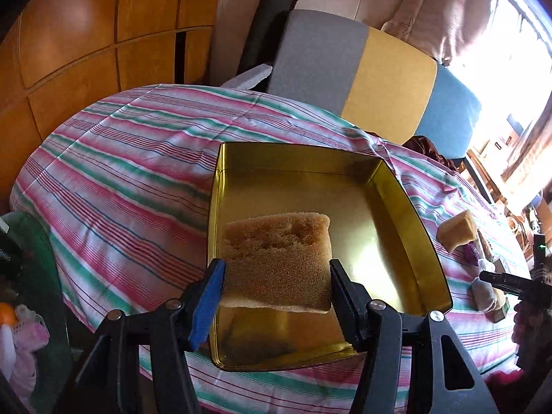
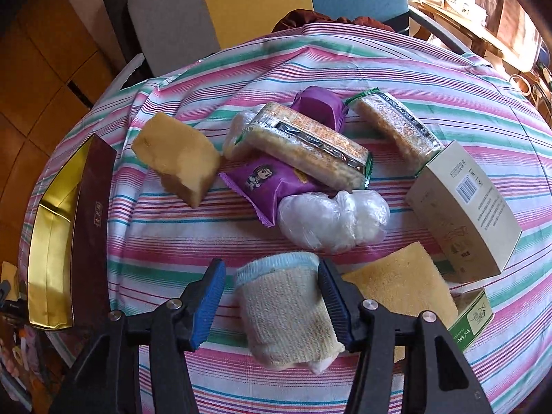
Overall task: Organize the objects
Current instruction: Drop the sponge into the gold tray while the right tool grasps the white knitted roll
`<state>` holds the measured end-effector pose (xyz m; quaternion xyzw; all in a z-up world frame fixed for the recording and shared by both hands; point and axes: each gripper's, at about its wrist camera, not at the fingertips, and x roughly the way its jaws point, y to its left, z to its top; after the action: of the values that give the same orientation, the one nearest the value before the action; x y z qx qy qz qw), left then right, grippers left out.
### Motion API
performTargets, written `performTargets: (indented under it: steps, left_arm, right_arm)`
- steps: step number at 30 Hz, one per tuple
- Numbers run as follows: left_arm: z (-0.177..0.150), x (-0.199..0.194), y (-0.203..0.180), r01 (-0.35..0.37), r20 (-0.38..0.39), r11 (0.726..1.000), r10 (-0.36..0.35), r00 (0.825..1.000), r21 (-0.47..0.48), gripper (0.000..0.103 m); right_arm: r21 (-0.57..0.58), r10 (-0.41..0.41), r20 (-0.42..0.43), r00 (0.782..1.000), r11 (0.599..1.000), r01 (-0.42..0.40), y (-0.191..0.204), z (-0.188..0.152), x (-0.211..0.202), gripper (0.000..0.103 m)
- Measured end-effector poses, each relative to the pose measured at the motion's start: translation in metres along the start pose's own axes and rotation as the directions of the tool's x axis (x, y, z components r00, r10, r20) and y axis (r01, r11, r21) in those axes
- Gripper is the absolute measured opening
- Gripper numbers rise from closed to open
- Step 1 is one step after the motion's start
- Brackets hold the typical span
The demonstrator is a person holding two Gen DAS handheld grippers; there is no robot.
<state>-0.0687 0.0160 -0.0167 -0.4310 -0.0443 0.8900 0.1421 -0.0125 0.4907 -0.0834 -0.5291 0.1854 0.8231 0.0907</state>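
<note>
In the left wrist view my left gripper (image 1: 276, 281) is shut on a tan sponge (image 1: 276, 258) and holds it over the open gold tin (image 1: 407, 207) on the striped cloth. In the right wrist view my right gripper (image 2: 270, 295) straddles a woven scrub pad with a light blue rim (image 2: 283, 307). The right finger touches the pad; a gap shows at the left finger. The tin (image 2: 51, 227) lies at the far left there, with another tan sponge (image 2: 177, 157) beside it.
A pile sits mid-table: cracker packs (image 2: 307, 145), a purple snack bag (image 2: 265, 179), a clear plastic bundle (image 2: 331, 222), a cream carton (image 2: 462, 210), a yellow sponge (image 2: 403, 286), a green box (image 2: 472, 321). A chair (image 1: 345, 69) stands behind the table.
</note>
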Motion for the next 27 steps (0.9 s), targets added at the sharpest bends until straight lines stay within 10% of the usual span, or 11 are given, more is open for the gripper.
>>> performTargets:
  steps: [27]
  left_arm:
    - [0.013, 0.039, -0.001, 0.011, -0.061, 0.999, -0.009, 0.998, 0.038, 0.060]
  right_arm:
    - [-0.103, -0.174, -0.069, 0.982, 0.981, 0.167, 0.001, -0.017, 0.024, 0.054]
